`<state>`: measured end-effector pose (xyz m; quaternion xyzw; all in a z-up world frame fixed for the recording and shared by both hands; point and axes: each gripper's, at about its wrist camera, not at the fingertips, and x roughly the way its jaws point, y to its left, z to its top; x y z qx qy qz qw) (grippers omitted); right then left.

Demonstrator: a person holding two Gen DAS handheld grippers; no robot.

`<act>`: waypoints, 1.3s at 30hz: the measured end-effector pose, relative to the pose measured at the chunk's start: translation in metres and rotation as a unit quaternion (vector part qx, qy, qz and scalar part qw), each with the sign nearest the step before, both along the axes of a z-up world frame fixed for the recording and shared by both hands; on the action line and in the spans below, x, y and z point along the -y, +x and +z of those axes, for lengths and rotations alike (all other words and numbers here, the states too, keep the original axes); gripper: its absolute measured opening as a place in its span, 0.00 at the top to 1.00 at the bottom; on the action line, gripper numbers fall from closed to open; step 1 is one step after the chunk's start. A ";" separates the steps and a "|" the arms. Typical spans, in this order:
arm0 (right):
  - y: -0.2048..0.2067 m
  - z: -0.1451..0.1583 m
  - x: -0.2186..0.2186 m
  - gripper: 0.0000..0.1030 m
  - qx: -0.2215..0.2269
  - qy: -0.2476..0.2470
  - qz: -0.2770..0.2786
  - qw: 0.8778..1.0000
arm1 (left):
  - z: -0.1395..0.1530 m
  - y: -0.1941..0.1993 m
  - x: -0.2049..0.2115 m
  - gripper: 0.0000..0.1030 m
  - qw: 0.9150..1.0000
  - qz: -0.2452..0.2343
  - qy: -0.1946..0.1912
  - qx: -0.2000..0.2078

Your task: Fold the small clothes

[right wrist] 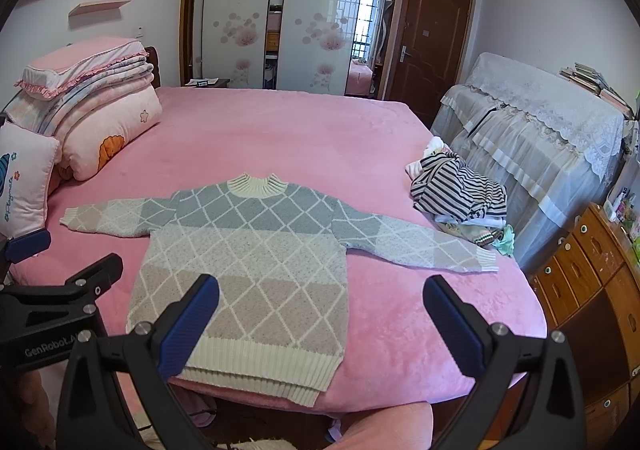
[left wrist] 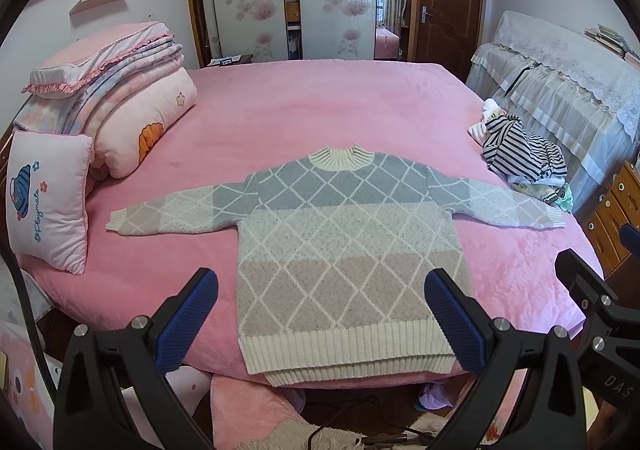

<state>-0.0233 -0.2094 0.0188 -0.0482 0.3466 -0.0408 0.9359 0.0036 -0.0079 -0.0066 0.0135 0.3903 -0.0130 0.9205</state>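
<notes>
A small knit sweater point(left wrist: 340, 246) point(right wrist: 256, 254) in grey, pale and beige bands with a white diamond pattern lies flat on the pink bed point(left wrist: 320, 109) point(right wrist: 280, 137), sleeves spread, cream hem at the near edge. My left gripper point(left wrist: 322, 290) hovers open above the hem, nothing between its blue pads. My right gripper point(right wrist: 320, 296) is open too, held over the sweater's lower right side and bare bedspread. Each gripper's black frame shows at the edge of the other's view.
A pile of striped and other small clothes point(left wrist: 524, 157) point(right wrist: 460, 193) sits at the bed's right edge. Folded quilts and pillows point(left wrist: 120, 101) point(right wrist: 88, 105) stack on the left. A lace-covered piece of furniture point(right wrist: 540, 129) and wooden drawers point(right wrist: 592, 290) stand to the right.
</notes>
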 end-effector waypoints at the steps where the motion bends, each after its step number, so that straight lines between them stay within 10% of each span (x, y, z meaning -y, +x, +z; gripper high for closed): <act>1: 0.000 0.000 0.000 0.01 0.000 0.000 0.000 1.000 | 0.000 0.000 0.000 0.01 1.000 0.000 0.000 0.000; 39: 0.003 0.003 -0.002 0.01 0.007 0.015 0.002 1.000 | 0.000 0.000 0.000 0.01 1.000 -0.016 -0.007 -0.001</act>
